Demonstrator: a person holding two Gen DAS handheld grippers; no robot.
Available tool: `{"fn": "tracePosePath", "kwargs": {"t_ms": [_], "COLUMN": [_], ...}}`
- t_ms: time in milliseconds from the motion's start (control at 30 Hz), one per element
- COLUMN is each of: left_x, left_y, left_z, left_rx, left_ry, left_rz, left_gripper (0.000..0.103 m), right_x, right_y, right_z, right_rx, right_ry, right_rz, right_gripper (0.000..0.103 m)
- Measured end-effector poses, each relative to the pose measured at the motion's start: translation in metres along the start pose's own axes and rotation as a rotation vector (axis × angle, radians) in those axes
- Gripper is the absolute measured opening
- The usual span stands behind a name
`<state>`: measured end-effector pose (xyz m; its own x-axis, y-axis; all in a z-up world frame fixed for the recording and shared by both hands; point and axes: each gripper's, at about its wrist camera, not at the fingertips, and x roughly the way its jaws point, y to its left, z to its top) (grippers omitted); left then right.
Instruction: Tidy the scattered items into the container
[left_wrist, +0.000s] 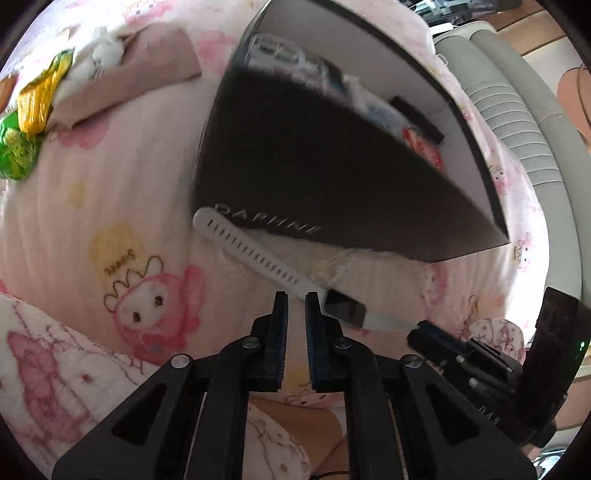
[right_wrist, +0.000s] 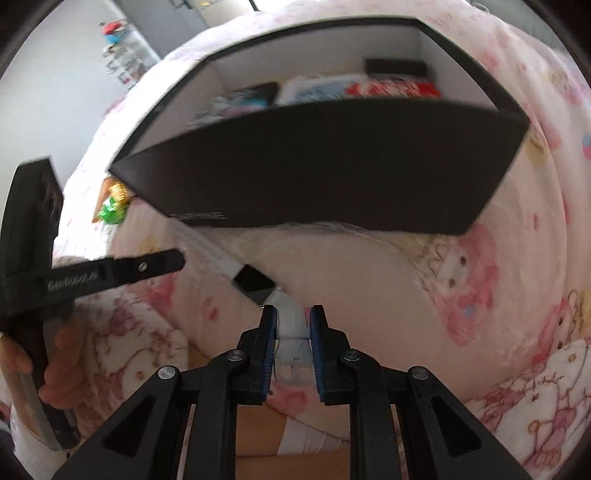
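Closest in, the right gripper (right_wrist: 293, 319) is clamped on the buckle end of a white smartwatch (right_wrist: 255, 280), gripping the strap rather than the glass face so the watch can be carried. The left gripper (left_wrist: 296, 304) has its jaws nearly together with nothing between them, riding beside the watch. Beyond lies the pink cartoon blanket (left_wrist: 110, 177), and on it the black box (right_wrist: 332, 173), open-topped to take such things; it already seems to hold several packets, though blur obscures them. A green-and-yellow wrapper (left_wrist: 29, 122) waits farther off.
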<state>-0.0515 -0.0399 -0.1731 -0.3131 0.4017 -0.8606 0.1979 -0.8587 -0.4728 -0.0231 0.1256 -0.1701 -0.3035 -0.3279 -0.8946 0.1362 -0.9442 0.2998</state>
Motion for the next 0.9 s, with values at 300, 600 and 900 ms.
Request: {"fn": "tracePosePath", "kwargs": {"t_ms": [300,600,900], "left_x": [0.020,0.028,0.019], "left_y": [0.009,0.013,0.028], "left_z": [-0.003,-0.002,-0.004], "left_rx": [0.018,0.002,-0.051], "left_ry": [0.060,0.082,0.053], "left_rz": [-0.044,-0.103,-0.105], "left_gripper": [0.020,0.026,0.029], "right_x": [-0.005,-0.027,0.032], "right_y": [-0.022,-0.040,-0.006], "right_z": [-0.005,0.000,-0.022], "right_rx": [0.189,0.294,0.332], "right_ry": [-0.100,-0.165,0.122], "right_rz": [0.011,0.085,0.235], "right_gripper": [0.018,0.023,0.027]}}
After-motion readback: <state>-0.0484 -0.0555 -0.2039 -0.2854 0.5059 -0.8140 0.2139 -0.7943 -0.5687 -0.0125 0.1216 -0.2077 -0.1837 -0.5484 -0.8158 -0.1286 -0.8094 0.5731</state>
